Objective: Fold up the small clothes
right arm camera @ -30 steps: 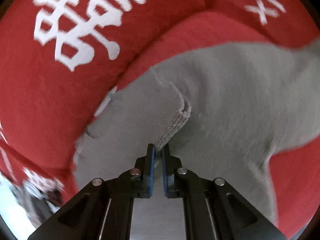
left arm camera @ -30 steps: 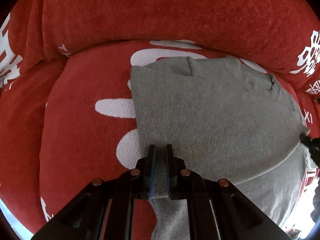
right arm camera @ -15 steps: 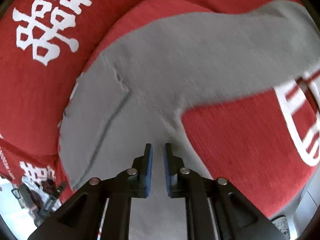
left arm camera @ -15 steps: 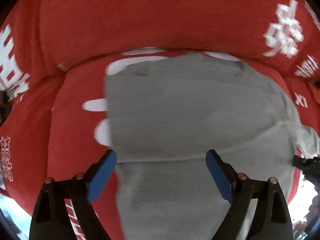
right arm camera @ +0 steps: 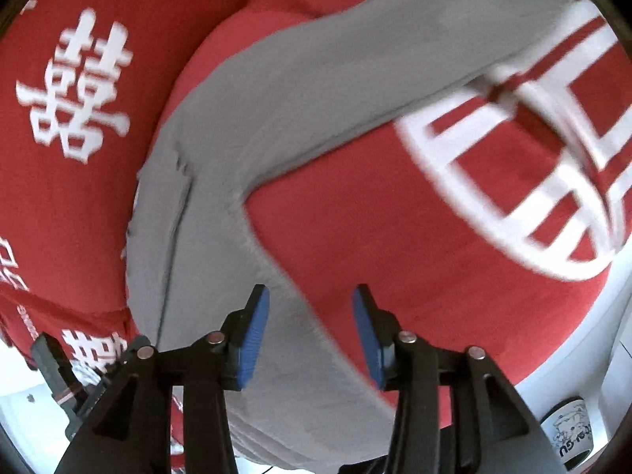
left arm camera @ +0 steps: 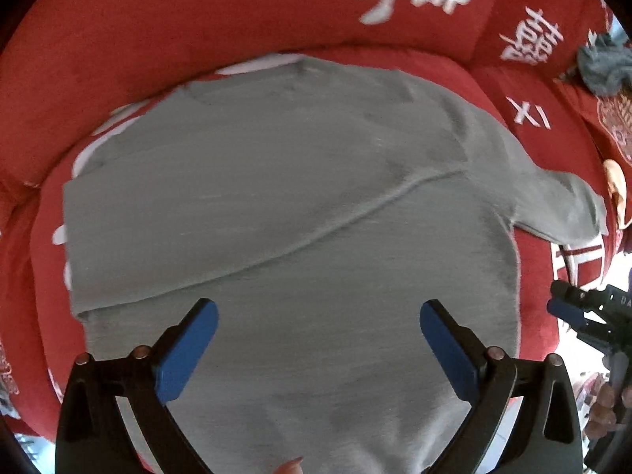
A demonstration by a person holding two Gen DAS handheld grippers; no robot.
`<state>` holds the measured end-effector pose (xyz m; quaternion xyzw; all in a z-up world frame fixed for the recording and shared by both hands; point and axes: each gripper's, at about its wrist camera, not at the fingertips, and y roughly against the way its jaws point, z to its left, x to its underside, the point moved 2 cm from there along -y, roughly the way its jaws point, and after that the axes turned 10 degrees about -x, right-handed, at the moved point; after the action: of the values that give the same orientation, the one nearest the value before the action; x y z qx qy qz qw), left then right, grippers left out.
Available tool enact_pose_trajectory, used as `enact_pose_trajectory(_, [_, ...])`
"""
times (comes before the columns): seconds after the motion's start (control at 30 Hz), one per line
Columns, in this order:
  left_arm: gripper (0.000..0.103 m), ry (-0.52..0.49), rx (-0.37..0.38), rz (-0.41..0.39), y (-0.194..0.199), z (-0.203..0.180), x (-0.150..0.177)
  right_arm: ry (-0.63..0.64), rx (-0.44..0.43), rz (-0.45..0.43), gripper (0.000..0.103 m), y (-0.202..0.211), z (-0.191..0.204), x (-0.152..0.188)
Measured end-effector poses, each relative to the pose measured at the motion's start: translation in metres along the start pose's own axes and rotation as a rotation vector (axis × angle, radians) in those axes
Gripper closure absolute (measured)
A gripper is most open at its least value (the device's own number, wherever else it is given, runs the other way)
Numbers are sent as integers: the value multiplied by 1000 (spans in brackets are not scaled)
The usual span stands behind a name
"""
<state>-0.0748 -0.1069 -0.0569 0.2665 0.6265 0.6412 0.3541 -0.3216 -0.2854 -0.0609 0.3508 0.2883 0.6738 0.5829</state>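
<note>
Left gripper (left arm camera: 318, 324) hovers with its blue pads spread wide, gripping nothing, above the grey garment (left arm camera: 300, 205). From this view the garment lies flat on the red cushion (left arm camera: 130, 39), one flap already laid across it along a slanting edge, while a sleeve (left arm camera: 568, 205) sticks out to the side. A crumpled grey cloth (left arm camera: 604, 67) sits further off.

Right gripper (right arm camera: 312, 316) is also parted and empty, poised over the garment's edge. That long sleeve stretches unfolded across the white-patterned cushion, so I judge the folding roughly half done. A mug (right arm camera: 568, 430) stands below.
</note>
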Motion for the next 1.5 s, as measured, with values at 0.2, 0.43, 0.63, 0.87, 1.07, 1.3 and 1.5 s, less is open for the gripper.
enact_pose_trajectory(0.2, [1, -46, -37, 34, -7, -39, -9, -109, -13, -102, 55, 36, -47, -33])
enact_pose_trajectory(0.43, [1, -74, 61, 108, -20, -71, -12, -278, -121, -302, 55, 76, -103, -78])
enact_pose_trajectory(0.63, [1, -56, 95, 100, -21, -84, -19, -357, -243, -360, 55, 74, -121, -107])
enact_pose_trajectory(0.87, [1, -9, 133, 82, -18, -87, -28, -386, -340, -370, 55, 69, -115, -128])
enact_pose_trajectory(1.07, [1, 18, 203, 83, -16, -72, -29, -435, -572, -388, 96, 64, -94, -132])
enact_pose_trajectory(1.3, [1, 80, 214, 46, -12, -28, -27, -199, -701, -275, 96, 46, 8, -141])
enact_pose_trajectory(1.5, [1, 214, 233, 13, -8, 36, -18, 189, -668, -91, 96, 5, 149, -117])
